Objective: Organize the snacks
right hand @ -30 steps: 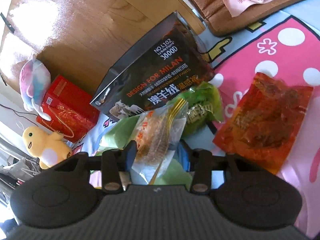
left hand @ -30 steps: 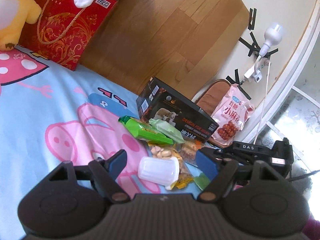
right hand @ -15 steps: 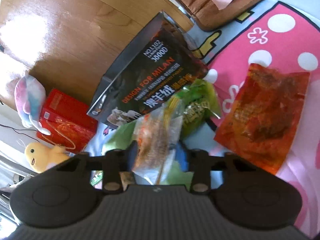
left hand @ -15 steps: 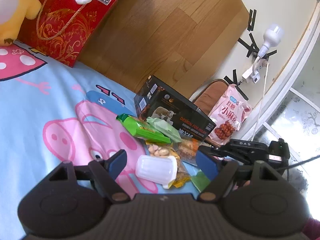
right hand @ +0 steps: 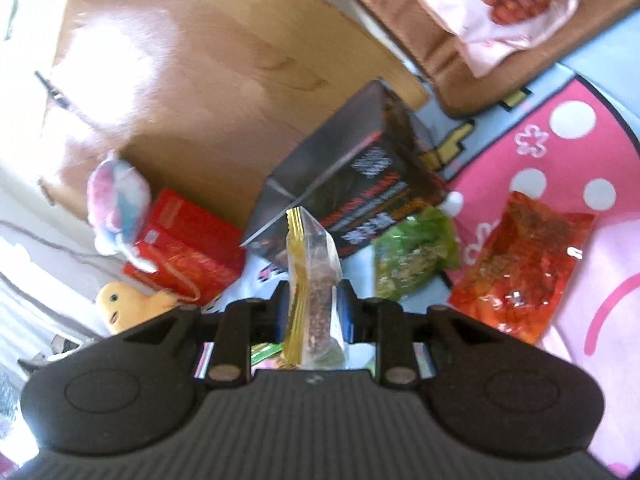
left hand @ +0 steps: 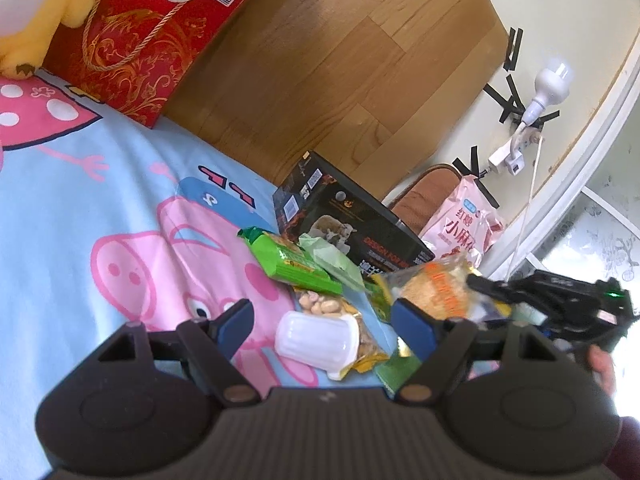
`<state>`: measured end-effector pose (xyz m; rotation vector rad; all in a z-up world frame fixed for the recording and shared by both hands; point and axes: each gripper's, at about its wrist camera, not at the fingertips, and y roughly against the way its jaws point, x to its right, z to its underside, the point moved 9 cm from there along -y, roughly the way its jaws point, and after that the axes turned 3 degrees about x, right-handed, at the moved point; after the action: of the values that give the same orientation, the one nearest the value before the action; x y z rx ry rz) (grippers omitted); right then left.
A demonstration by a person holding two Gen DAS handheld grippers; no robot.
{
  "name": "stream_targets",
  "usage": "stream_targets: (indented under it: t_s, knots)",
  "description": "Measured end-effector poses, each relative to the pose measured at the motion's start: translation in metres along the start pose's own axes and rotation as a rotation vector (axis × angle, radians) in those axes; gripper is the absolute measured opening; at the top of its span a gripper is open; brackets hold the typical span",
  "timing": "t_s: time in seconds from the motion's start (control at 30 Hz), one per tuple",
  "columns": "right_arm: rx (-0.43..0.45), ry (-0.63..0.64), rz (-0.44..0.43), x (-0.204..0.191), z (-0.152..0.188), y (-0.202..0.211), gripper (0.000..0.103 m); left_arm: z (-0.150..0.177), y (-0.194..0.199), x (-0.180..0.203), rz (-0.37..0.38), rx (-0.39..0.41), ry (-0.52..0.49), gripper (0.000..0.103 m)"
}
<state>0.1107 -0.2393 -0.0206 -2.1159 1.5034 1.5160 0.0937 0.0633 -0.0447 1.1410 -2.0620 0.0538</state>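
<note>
Right wrist view showed the cartoon blanket point(right hand: 600, 128) under a black box point(right hand: 352, 168); right tongs point(right hand: 314, 306) clamped a clear snack packet point(right hand: 316, 276) above it. Left tongs point(left hand: 324, 322) hung apart over a white cup point(left hand: 316, 338).

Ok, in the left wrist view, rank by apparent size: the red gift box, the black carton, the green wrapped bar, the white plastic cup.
1. Red gift box
2. Black carton
3. Green wrapped bar and white plastic cup: alike; the cup is nearer, so unsure.
</note>
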Motion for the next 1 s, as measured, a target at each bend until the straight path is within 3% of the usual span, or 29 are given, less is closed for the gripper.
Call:
stream_targets:
  t_s: [0.23, 0.33, 0.43, 0.57, 0.7, 0.77, 0.9, 1.0]
  knots:
    - [-0.105, 0.032, -0.189, -0.046, 0.023, 0.009, 0.028, -0.002, 0.001, -0.006, 0.005, 0.008, 0.043, 0.078]
    - [-0.167, 0.053, -0.222, -0.058, 0.042, 0.006, 0.028, -0.003, 0.001, -0.008, 0.002, 0.008, 0.052, 0.078]
    - [-0.219, 0.089, -0.181, -0.052, 0.064, -0.002, 0.028, -0.002, 0.001, -0.008, -0.001, 0.006, 0.051, 0.078]
    - [-0.221, 0.177, -0.08, -0.035, 0.081, -0.006, 0.028, -0.002, 0.0, -0.007, -0.002, 0.005, 0.045, 0.078]
    - [-0.184, 0.37, 0.014, -0.027, 0.086, 0.003, 0.032, -0.003, 0.001, -0.007, 0.002, 0.009, 0.046, 0.078]
    - [-0.174, 0.426, 0.04, -0.021, 0.089, 0.007, 0.038, -0.003, 0.003, -0.006, 0.017, 0.007, 0.052, 0.078]
    - [-0.151, 0.465, 0.044, -0.011, 0.087, 0.018, 0.063, -0.004, 0.011, 0.006, 0.088, -0.004, 0.059, 0.076]
    - [-0.141, 0.535, 0.052, -0.007, 0.086, 0.029, 0.069, 0.0, 0.015, 0.027, 0.127, -0.046, 0.018, 0.076]
